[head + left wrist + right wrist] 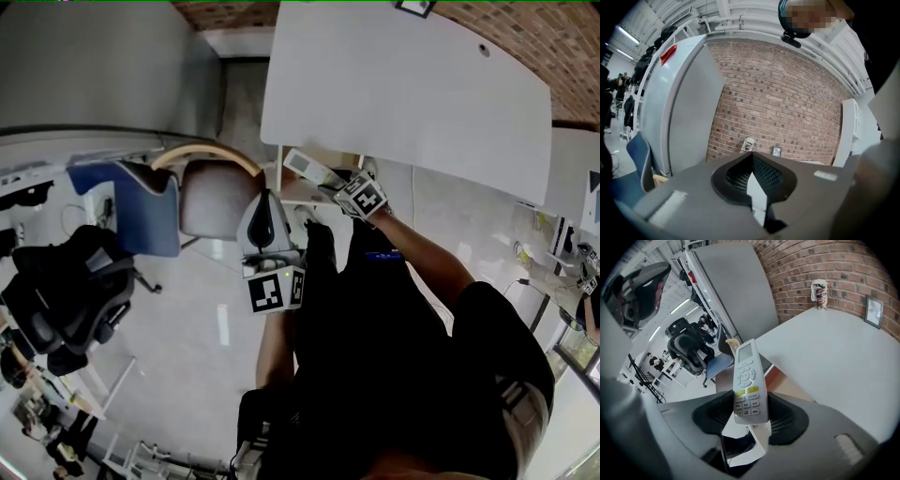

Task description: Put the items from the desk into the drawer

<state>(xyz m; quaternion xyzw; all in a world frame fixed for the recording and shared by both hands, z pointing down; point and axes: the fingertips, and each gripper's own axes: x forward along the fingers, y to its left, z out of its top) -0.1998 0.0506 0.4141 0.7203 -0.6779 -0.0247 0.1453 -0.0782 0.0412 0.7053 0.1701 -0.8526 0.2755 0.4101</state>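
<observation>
While viewing along jaws, found right gripper (750, 411) clamped on white remote (749, 376) at frame centre; found left gripper (751, 159) closed, empty.

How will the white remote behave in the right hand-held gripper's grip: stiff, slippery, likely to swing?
Probably stiff: the remote juts straight from the right hand-held gripper without sagging. Its smooth plastic shell may be slippery. Gripped near its lower end, it could pivot if jolted.
</observation>
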